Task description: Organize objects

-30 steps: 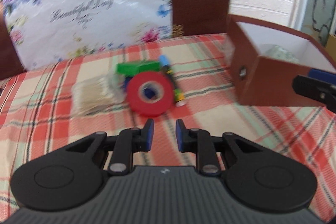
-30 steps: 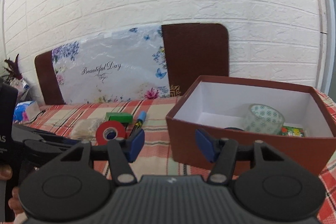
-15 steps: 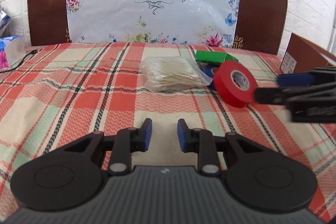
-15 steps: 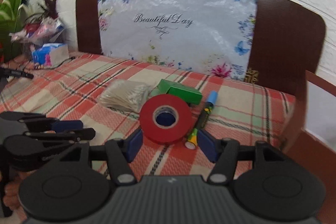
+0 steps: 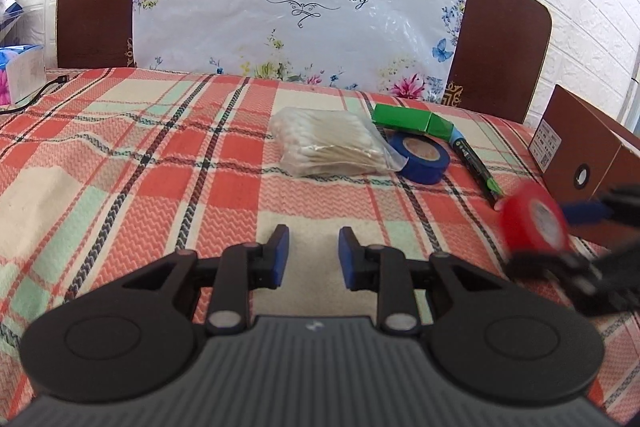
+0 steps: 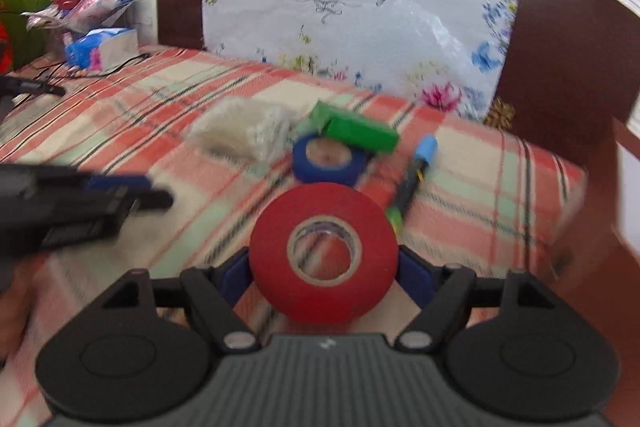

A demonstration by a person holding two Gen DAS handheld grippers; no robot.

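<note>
Nearest, the right tongs (image 6: 324, 273) are opening around the red tape (image 6: 324, 255), its hole facing the camera. The left tongs (image 5: 313, 254) hover empty, narrowly parted. Beyond, the marker (image 6: 412, 179) points far-right.

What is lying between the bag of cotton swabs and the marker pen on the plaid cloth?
In the left wrist view, the blue tape roll lies between the bag of cotton swabs and the marker pen, partly under the bag's corner. The green box sits just behind it.
</note>
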